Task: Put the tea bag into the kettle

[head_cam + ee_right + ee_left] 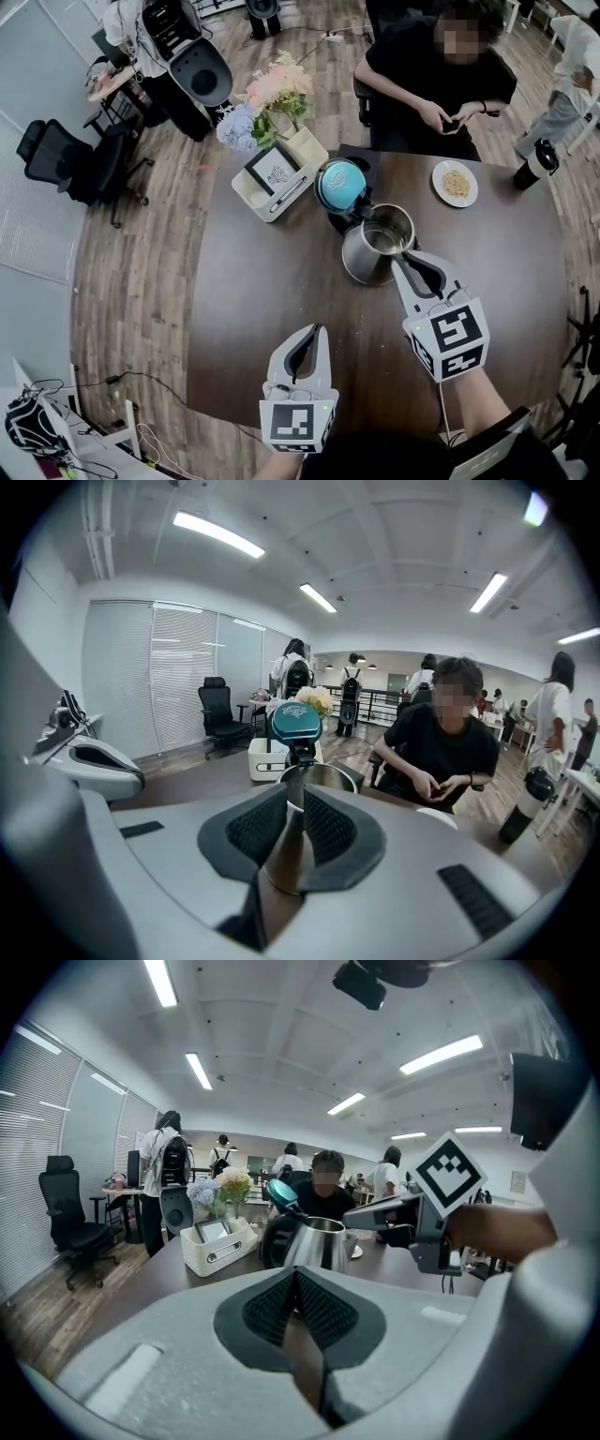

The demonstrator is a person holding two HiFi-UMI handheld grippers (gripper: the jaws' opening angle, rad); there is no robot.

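A steel kettle stands on the dark round table, its teal lid flipped up at the back. My right gripper reaches to the kettle's right rim. Its jaws stand a little apart, and in the right gripper view only the kettle shows through the gap. No tea bag is visible in any view. My left gripper hovers near the table's front edge, shut with nothing in it; its tips meet in the left gripper view, where the kettle is ahead.
A white box with flowers and a small frame sits left of the kettle. A plate of food lies at the far right, before a seated person. A dark bottle and office chairs stand off the table.
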